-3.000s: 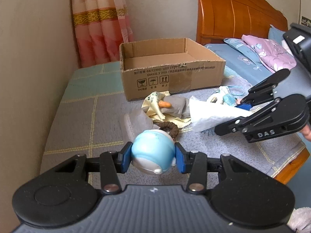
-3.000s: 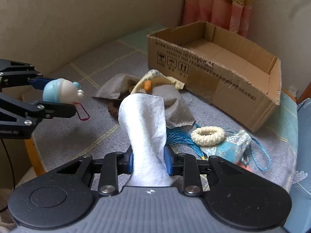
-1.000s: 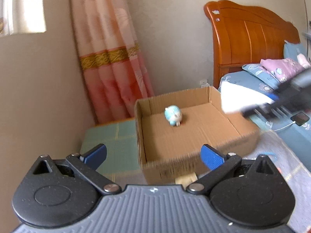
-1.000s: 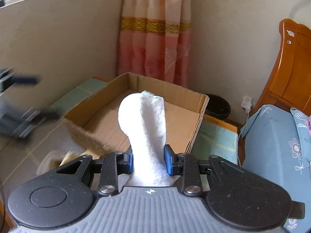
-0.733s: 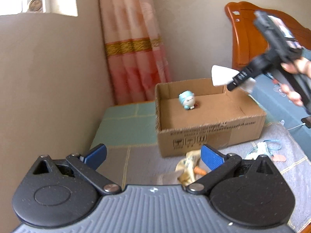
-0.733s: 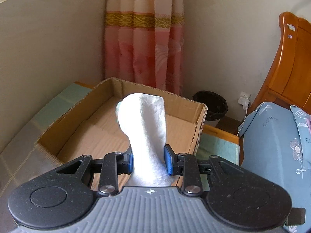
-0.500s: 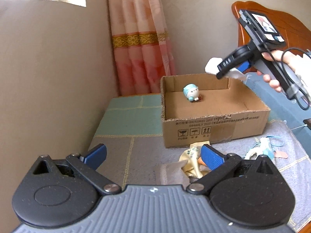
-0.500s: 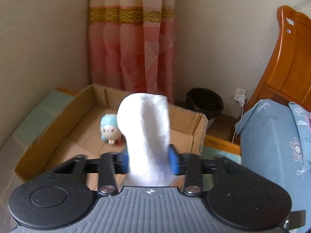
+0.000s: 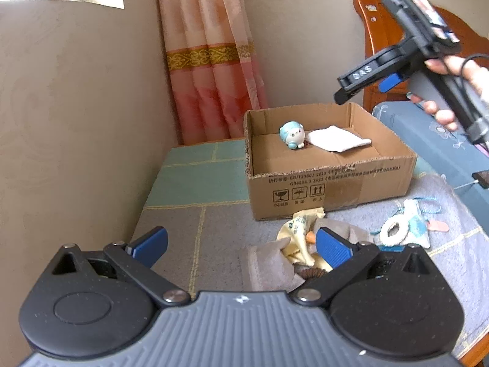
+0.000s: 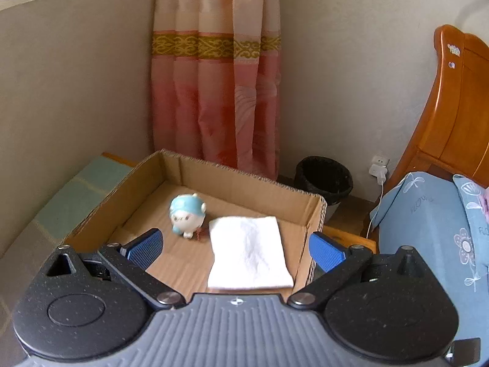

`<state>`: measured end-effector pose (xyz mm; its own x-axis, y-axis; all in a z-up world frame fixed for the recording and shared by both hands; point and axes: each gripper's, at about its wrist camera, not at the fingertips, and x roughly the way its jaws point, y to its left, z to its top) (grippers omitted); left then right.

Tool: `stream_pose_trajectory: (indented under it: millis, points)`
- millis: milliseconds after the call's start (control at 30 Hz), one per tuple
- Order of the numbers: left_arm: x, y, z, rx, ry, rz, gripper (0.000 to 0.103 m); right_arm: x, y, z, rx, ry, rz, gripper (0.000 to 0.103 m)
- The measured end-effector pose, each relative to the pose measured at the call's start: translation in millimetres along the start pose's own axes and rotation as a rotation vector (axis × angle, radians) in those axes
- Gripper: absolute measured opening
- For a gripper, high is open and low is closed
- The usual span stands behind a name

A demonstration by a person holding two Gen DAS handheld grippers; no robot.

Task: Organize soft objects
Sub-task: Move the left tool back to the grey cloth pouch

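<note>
The open cardboard box (image 9: 330, 183) stands on the grey bedspread, with a round blue toy (image 9: 292, 135) and a flat white cloth (image 9: 336, 142) lying inside. In the right wrist view the toy (image 10: 187, 214) sits left of the cloth (image 10: 249, 253) on the box (image 10: 238, 180) floor. My right gripper (image 10: 235, 247) hovers above the box, jaws opening, nothing between them; a hand carries it (image 9: 363, 88) at upper right. My left gripper (image 9: 241, 244) is open and empty over a pile: yellow cloth (image 9: 301, 223), grey cloth (image 9: 269, 263), crocheted ring (image 9: 394, 229).
A beige wall runs close on the left and a pink curtain (image 9: 214, 61) hangs behind the box. The wooden headboard (image 10: 458, 116) and blue pillows (image 10: 428, 214) lie to the right. A black bin (image 10: 324, 177) stands on the floor past the box.
My right gripper opened and the white cloth dropped from it into the box beside the toy. My left gripper drew back from the box toward the pile.
</note>
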<state>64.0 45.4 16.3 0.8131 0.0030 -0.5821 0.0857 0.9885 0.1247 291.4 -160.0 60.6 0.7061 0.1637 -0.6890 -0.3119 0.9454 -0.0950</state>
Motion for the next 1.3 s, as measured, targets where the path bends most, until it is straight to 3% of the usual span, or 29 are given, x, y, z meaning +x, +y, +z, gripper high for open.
stream_pose_trajectory:
  millis: [400,600,933,1133,1300]
  points:
    - [-4.4,1.9,-10.9,0.024,0.015,-0.019,0.102,-62.5,15.7,-60.7,0.001,-0.018,0.005,0.103]
    - [4.9,2.9,-25.5,0.028,0.063,-0.044,0.103,-80.5,22.5,-102.4,0.046,-0.011,0.007,0.103]
    - [28.0,3.1,-33.9,0.013,0.131,-0.066,0.103,-79.0,50.3,-177.0,0.058,0.064,0.066,0.103]
    - [48.6,0.4,-26.0,-0.007,0.133,-0.085,0.103,-72.1,67.4,-201.6,0.008,0.092,0.054,0.103]
    - [75.7,-4.9,-19.6,-0.022,0.138,-0.106,0.103,-69.6,62.6,-209.8,0.042,0.114,0.064,0.103]
